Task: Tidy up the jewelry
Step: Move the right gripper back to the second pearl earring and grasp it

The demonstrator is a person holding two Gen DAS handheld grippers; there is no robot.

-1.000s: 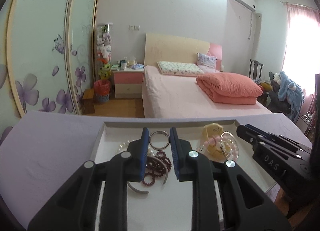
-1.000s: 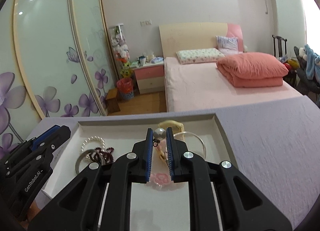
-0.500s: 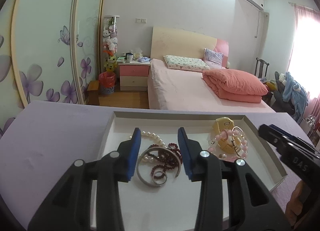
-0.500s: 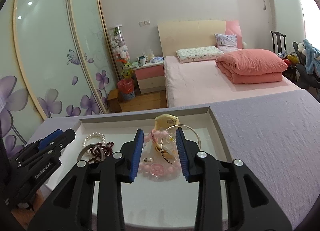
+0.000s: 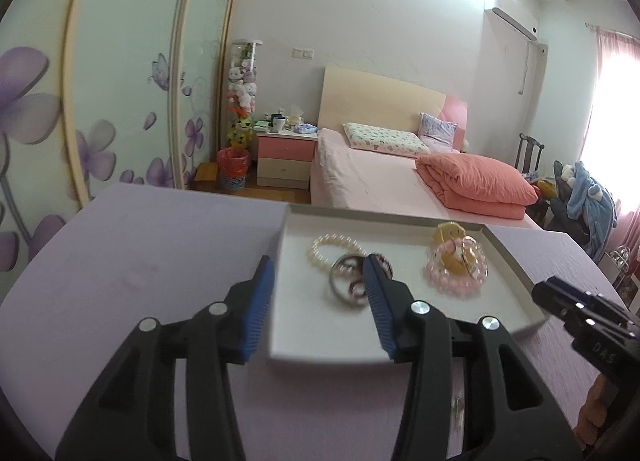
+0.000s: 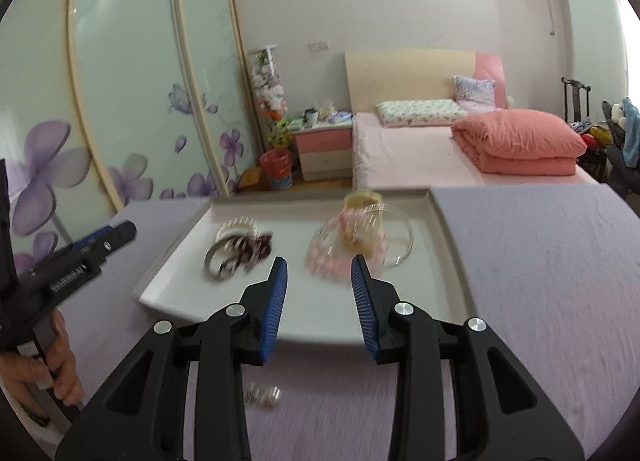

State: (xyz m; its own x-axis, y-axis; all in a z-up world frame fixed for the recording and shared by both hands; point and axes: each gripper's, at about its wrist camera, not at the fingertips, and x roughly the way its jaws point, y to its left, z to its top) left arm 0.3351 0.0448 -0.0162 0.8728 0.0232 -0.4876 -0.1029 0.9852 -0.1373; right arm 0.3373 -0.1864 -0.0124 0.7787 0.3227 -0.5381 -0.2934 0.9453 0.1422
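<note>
A white tray [image 5: 400, 353] on the purple table holds a pearl bracelet [image 5: 332, 247], a silver bangle [image 5: 344, 285] tangled with dark red beads, and a pink bead bracelet [image 5: 456, 281] by a yellow piece [image 5: 450, 235]. My left gripper [image 5: 318, 297] is open and empty over the tray's near left corner. My right gripper [image 6: 318, 289] is open and empty at the tray's [image 6: 192, 301] near edge, behind the pink beads [image 6: 332, 257] and a clear bangle [image 6: 396, 237]. A small shiny piece [image 6: 264, 395] lies on the table between my right gripper's arms.
The purple table [image 5: 140, 261] extends left and right [image 6: 540, 281] of the tray. Each gripper shows in the other's view: the right one [image 5: 580, 313] and the left one [image 6: 76, 261]. A bed [image 5: 400, 177] and wardrobe stand beyond.
Both grippers opened, let go of the ring and the pearl piece, and pulled back from the tray toward its near edge.
</note>
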